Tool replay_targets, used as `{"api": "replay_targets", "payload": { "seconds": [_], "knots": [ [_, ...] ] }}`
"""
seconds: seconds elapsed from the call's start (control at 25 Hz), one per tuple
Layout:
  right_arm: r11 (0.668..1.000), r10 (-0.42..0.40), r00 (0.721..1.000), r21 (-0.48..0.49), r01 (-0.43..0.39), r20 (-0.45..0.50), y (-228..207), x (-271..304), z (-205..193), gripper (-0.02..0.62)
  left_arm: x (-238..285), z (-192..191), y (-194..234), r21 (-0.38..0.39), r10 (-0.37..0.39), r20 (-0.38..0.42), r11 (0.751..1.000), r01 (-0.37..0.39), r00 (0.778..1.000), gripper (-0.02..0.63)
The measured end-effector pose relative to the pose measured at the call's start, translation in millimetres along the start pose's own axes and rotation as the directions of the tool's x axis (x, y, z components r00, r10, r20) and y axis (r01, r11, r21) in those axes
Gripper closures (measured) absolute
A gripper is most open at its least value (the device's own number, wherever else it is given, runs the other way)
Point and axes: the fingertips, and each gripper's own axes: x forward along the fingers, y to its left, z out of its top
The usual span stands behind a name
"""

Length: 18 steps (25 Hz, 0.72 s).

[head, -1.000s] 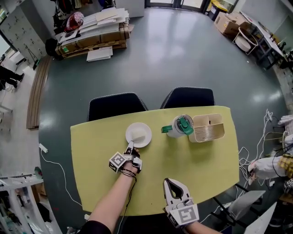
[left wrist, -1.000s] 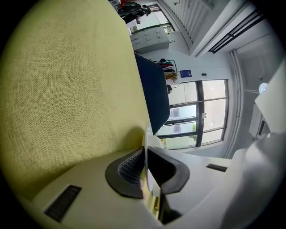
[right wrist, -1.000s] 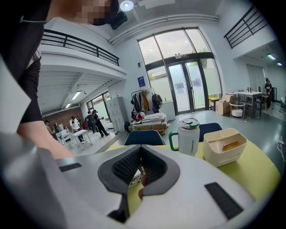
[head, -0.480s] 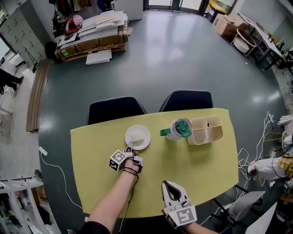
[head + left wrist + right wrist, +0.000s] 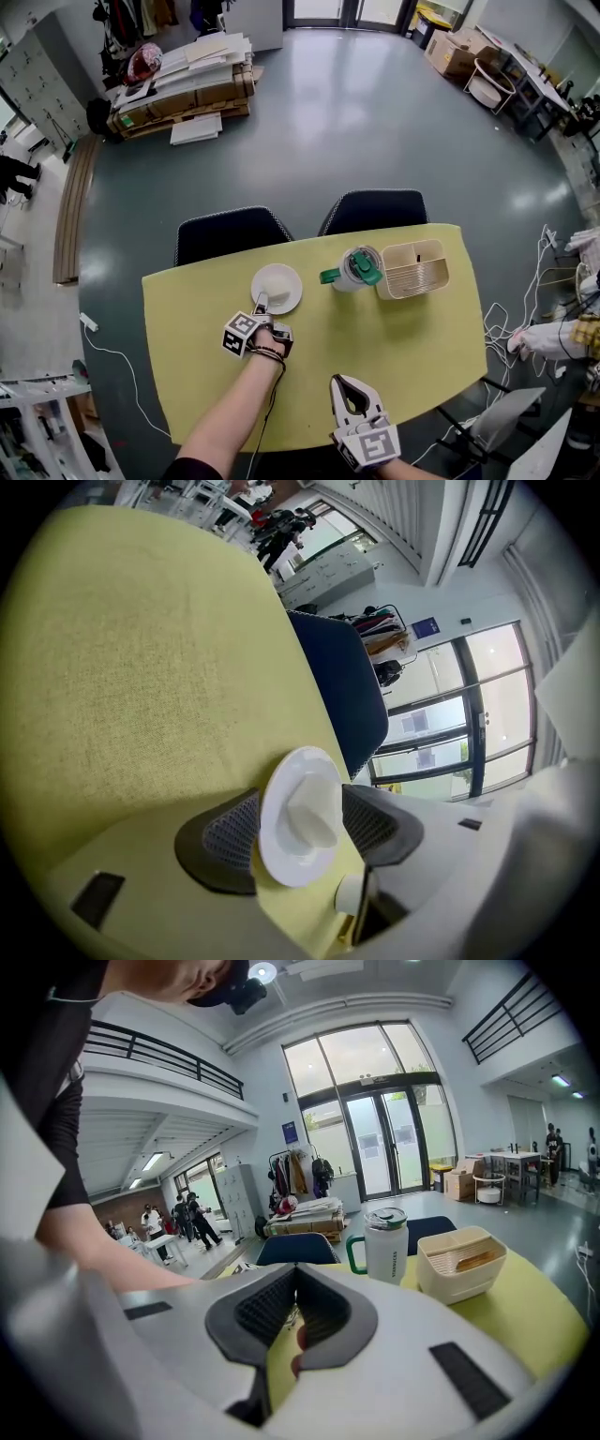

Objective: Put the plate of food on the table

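Observation:
A small white plate with a pale piece of food lies flat on the yellow table, left of centre. My left gripper reaches its near rim. In the left gripper view the plate sits between the two black pads while the jaws are opening, and a gap shows on the right side by the food. My right gripper rests near the table's front edge, its jaws shut on nothing.
A white mug with a green lid and handle and a beige slotted rack stand at the back right of the table. Two dark chairs are pushed in at the far side. Cables lie on the floor at the right.
The plate and my left gripper keep the same spot on the table. The right gripper has not moved. The head camera has shifted a little.

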Motion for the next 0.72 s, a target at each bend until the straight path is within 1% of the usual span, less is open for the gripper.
{"api": "replay_targets", "payload": {
  "seconds": [0.12,0.2,0.24,0.32,0.4,0.44,0.48,0.52,0.6,0.64,0.68,0.72],
  "knots": [
    [1.0,-0.01,1.0,0.004,0.01,0.012,-3.5,-4.8,-0.1,0.584,-4.3,2.6,0.1,0.011,0.011,0.006,1.0,-0.011,1.0,0.345],
    [1.0,-0.014,1.0,0.013,0.014,0.028,-6.2,-7.6,2.5,0.584,-10.7,4.4,-3.5,0.04,-0.003,0.0,0.999,0.003,1.0,0.345],
    [1.0,-0.011,0.999,0.018,0.01,0.033,-7.6,-9.6,1.7,0.584,-16.0,4.1,-7.1,0.056,-0.025,-0.009,0.998,0.026,1.0,0.345],
    [1.0,0.013,0.999,0.022,-0.014,0.045,-8.7,-14.2,-1.5,0.584,-31.3,0.4,-17.2,0.066,-0.102,-0.045,0.992,0.105,0.994,0.347],
    [0.999,0.01,0.998,0.036,-0.012,0.06,-13.1,-16.8,1.2,0.584,-52.3,-3.6,-28.2,0.061,-0.184,-0.085,0.98,0.189,0.979,0.348],
    [0.999,0.004,0.998,0.047,-0.007,0.065,-15.2,-17.6,3.8,0.584,-65.2,-5.1,-33.8,0.07,-0.222,-0.103,0.971,0.23,0.969,0.357],
    [0.999,0.006,0.997,0.052,-0.01,0.07,-15.8,-18.6,5.5,0.584,-79.7,-6.3,-38.9,0.089,-0.259,-0.119,0.959,0.27,0.959,0.384],
    [0.999,0.015,0.997,0.051,-0.019,0.077,-15.3,-19.8,6.9,0.584,-95.2,-7.0,-42.8,0.112,-0.292,-0.131,0.945,0.307,0.947,0.426],
    [0.998,0.034,0.996,0.043,-0.038,0.087,-12.6,-22.5,11.0,0.584,-126.2,-8.1,-48.1,0.15,-0.351,-0.152,0.916,0.372,0.924,0.551],
    [0.998,0.045,0.995,0.037,-0.048,0.091,-10.6,-24.1,13.0,0.584,-141.5,-9.0,-49.5,0.159,-0.375,-0.163,0.903,0.399,0.913,0.579],
    [0.998,0.057,0.994,0.029,-0.06,0.092,-8.0,-26.0,14.3,0.584,-156.9,-9.7,-49.9,0.163,-0.394,-0.171,0.893,0.42,0.903,0.595],
    [0.997,0.072,0.993,0.018,-0.074,0.092,-4.5,-28.5,15.5,0.584,-173.0,-10.1,-50.2,0.163,-0.411,-0.175,0.884,0.438,0.895,0.597]
  ]
}}
